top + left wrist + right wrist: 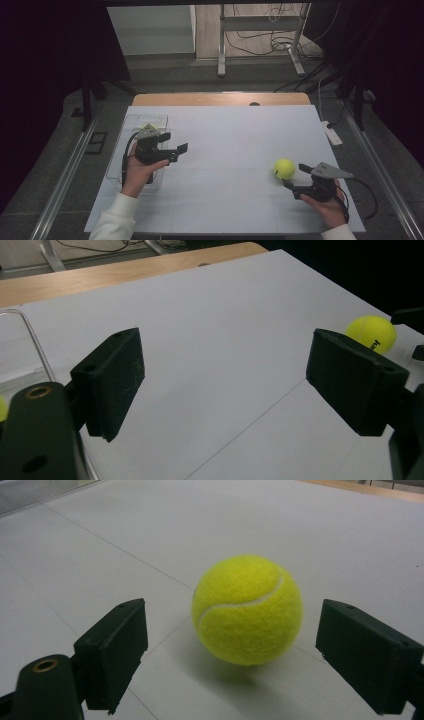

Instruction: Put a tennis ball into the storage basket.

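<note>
The right gripper (234, 655) has its jaws spread either side of the tennis ball (248, 609), lined up to pinch; the left gripper (227, 385) waits, jaws spread on nothing.

Place: we see a lab recording rig.
Evidence: dark curtains (45, 75), floor cables (260, 42) at top, white-covered tabletop (225, 140).

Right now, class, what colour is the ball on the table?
Yellow-green, with a curved white seam; the tennis ball shows best in the right gripper view.
</note>
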The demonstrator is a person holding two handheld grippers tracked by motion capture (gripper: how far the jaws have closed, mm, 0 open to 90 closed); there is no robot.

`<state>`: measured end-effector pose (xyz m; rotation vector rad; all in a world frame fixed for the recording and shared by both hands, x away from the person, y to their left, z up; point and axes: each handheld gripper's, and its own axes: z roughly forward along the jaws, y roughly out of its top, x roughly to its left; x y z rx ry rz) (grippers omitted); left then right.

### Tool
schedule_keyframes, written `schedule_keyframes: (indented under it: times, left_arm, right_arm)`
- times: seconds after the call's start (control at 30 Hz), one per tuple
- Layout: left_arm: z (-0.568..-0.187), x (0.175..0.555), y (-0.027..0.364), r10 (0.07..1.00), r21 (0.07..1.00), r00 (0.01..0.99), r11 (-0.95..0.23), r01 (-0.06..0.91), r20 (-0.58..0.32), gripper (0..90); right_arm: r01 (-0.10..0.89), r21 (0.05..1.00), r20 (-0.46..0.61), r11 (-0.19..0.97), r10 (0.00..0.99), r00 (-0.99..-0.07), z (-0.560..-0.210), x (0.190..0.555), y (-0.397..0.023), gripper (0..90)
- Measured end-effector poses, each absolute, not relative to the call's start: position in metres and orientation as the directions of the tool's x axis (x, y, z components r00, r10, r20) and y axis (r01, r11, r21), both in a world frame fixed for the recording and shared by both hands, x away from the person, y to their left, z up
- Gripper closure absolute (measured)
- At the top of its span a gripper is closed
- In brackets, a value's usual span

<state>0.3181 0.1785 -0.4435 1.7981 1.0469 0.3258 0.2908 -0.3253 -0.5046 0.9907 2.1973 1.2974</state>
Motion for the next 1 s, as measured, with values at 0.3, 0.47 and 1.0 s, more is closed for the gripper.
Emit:
schedule_keyframes:
  times: [0.3,0.47,1.0]
  left_arm:
    - [-0.445,0.318,0.172,0.754,0.847,0.611,-0.146,0.512,-0.239,16.6]
    - [-0.446,0.318,0.168,0.748,0.844,0.621,-0.16,0.512,-0.235,16.6]
    - [-0.449,0.321,0.155,0.739,0.835,0.637,-0.194,0.515,-0.221,16.7]
  right_arm:
    - [0.375,0.871,0.015,0.317,0.747,-0.665,-0.505,0.292,-0.325,13.9]
    - [0.378,0.87,0.014,0.317,0.75,-0.661,-0.505,0.291,-0.325,13.9]
    - [0.382,0.87,0.017,0.312,0.755,-0.655,-0.505,0.288,-0.328,13.7]
